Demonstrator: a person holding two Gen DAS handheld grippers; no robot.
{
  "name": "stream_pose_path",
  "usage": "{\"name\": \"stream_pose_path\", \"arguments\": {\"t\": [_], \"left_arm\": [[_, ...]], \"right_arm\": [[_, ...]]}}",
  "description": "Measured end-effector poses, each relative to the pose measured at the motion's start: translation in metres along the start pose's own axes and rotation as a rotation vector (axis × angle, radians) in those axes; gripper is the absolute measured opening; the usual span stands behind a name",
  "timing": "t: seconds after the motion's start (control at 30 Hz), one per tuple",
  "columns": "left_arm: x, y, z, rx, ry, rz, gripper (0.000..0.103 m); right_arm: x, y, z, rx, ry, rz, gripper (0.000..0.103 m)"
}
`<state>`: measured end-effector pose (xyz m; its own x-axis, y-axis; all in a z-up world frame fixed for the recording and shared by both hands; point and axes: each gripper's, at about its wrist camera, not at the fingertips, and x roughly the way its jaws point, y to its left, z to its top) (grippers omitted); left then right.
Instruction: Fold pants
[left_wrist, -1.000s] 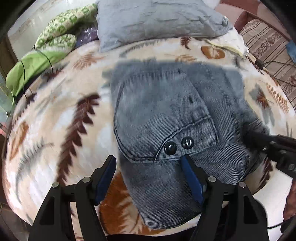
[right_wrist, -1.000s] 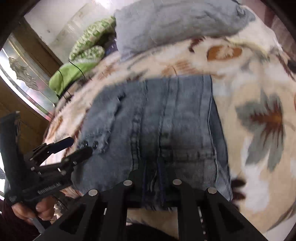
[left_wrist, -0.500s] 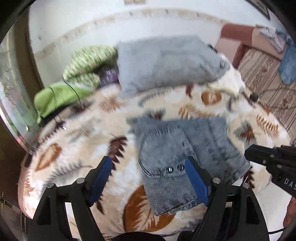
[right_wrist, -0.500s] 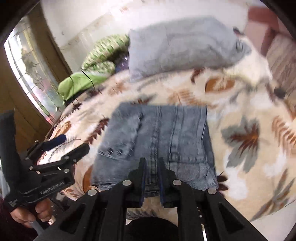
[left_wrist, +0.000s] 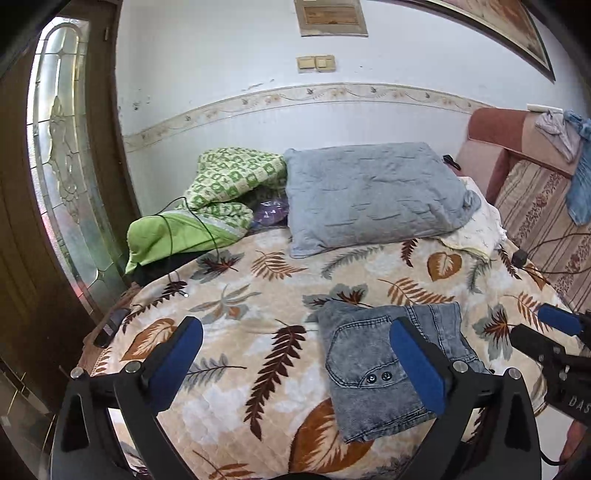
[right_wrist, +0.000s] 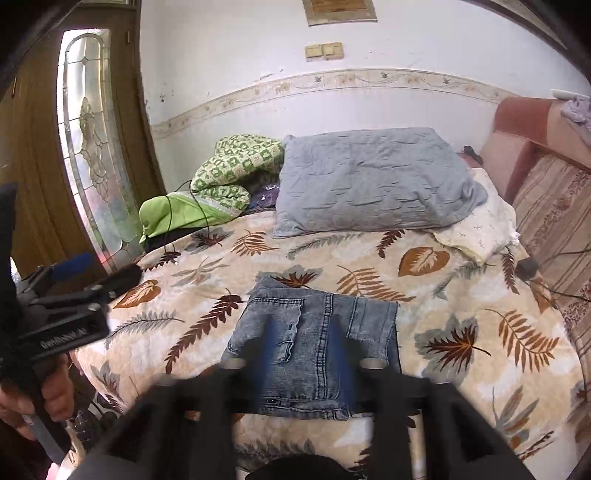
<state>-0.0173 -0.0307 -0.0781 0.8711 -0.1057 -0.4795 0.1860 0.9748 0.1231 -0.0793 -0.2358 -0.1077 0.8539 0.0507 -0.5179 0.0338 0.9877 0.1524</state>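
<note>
While right tool (right_wrist: 306, 362) blurs, opening, empty | left tool (left_wrist: 295, 365) opening, empty | pants (left_wrist: 373, 373) partly hidden.

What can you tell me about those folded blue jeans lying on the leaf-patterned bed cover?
The faded blue denim jeans lie folded into a compact, roughly rectangular bundle, flat on the cream bed cover with brown and grey leaves, near its front edge. A flapped pocket with two dark snap buttons faces up, and stitched seams run along the bundle. The fabric looks thick and stonewashed. Nothing grips it; only the cover beneath touches it.
</note>
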Motion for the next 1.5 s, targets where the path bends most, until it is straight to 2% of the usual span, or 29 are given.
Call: {"name": "stream_pose_path", "arguments": {"t": [0.3,0.97,1.5], "left_arm": [[0.002,0.003,-0.006,-0.003,0.007,0.05,0.101],[0.021,0.021,-0.011,-0.04,0.059,0.085,0.101],[0.018,0.048,-0.006,-0.087,0.031,0.128,0.101]], "right_arm": [[0.009,-0.004,-0.007,0.006,0.012,-0.01,0.07],[0.023,-0.004,-0.009,0.015,0.022,-0.028,0.07],[0.025,-0.006,-0.003,0.021,0.009,-0.08,0.07]]}}
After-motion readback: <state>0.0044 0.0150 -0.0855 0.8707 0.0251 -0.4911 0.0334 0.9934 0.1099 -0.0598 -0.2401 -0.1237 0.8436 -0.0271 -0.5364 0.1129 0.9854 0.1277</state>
